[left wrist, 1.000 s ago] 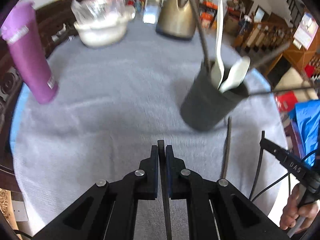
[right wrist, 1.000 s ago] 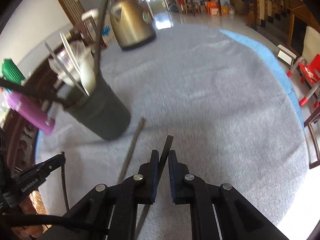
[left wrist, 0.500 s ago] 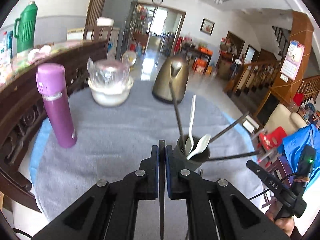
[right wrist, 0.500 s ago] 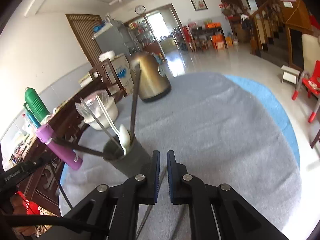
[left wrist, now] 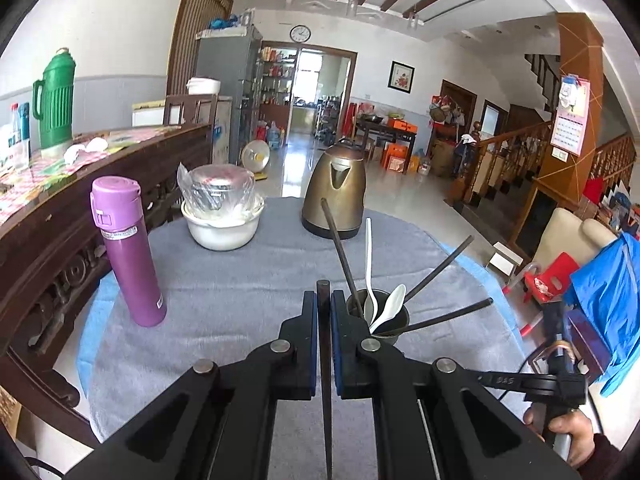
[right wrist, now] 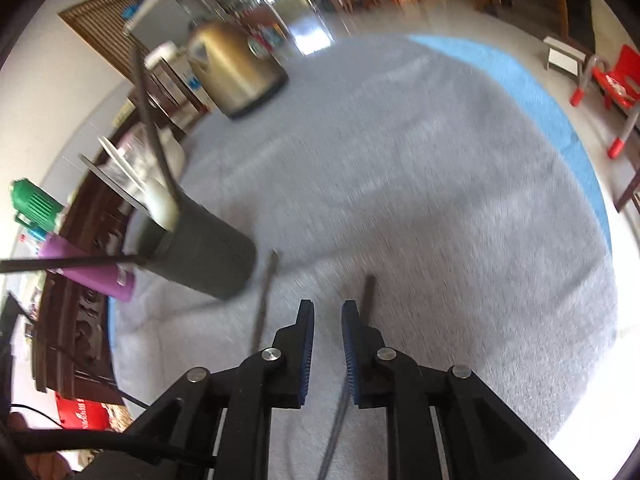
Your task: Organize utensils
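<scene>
Now, step in hand: the left gripper [left wrist: 325,308] has its pads pressed onto a dark chopstick [left wrist: 326,380], lifted clear of the cloth and level with the holder's mouth; judged mid-carry toward it.
Right tongs: the right gripper [right wrist: 327,320] is spread with nothing between its pads, tipped down over the table; the view is motion-blurred.
Holder: the dark utensil cup [left wrist: 378,322] stands at about 2 o'clock from the left fingertips, just beside them; it already holds three dark chopsticks and two white spoons [left wrist: 390,310], fanned out.
Loose pieces: two chopsticks lie on the grey tablecloth [right wrist: 440,200], one [right wrist: 264,300] at 11 o'clock of the right gripper near the cup's base, the other [right wrist: 366,300] at 1 o'clock, just beside the right pad.
Next move, my judgement: tilt the held stick tip-down and thread it between the splayed handles; the right tongs need to straddle a loose stick.
Around: purple flask [left wrist: 126,252] at 10 o'clock, covered white bowl [left wrist: 222,212] at 11, bronze kettle [left wrist: 336,196] at 12, all well apart.
In the way: the leaning handles crowd the cup's opening.
</scene>
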`<action>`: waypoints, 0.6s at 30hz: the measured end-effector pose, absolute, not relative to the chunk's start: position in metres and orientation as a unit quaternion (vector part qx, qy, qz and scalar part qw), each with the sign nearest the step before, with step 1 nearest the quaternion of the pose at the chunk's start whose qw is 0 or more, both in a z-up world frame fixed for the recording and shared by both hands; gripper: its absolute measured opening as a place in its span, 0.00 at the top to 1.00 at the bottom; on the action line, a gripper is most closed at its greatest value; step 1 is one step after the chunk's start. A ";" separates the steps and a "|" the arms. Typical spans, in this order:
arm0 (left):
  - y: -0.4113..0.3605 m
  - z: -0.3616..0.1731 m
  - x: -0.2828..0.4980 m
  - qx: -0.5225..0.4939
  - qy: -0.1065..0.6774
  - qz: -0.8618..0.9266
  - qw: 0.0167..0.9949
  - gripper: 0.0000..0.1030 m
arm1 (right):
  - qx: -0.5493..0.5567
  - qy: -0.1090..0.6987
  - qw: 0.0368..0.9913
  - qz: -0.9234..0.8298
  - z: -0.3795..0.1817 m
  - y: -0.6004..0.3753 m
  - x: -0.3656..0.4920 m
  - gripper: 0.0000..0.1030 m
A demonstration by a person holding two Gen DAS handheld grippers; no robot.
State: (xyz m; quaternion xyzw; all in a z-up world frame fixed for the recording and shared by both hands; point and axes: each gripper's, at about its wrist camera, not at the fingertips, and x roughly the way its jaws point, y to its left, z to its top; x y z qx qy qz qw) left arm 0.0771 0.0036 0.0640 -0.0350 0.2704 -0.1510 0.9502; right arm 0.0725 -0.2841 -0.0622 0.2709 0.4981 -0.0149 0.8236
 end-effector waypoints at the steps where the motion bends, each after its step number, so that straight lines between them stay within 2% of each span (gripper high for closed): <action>1: 0.004 0.064 0.075 -0.033 0.268 -0.154 0.950 0.94 | 0.264 0.513 0.817 -0.017 -0.068 -0.281 0.075 0.83; 7: 0.008 0.066 0.069 -0.034 0.264 -0.160 0.951 0.94 | 0.213 0.571 0.792 -0.039 -0.091 -0.263 0.091 0.83; 11: 0.011 0.066 0.065 -0.032 0.261 -0.160 0.952 0.94 | 0.165 0.570 0.802 -0.065 -0.089 -0.250 0.098 0.83; 15: 0.011 0.066 0.063 -0.033 0.262 -0.165 0.950 0.94 | 0.128 0.570 0.809 -0.068 -0.089 -0.241 0.098 0.95; 18: 0.010 0.062 0.065 -0.033 0.274 -0.167 0.947 0.94 | 0.157 0.565 0.808 -0.056 -0.094 -0.245 0.093 0.98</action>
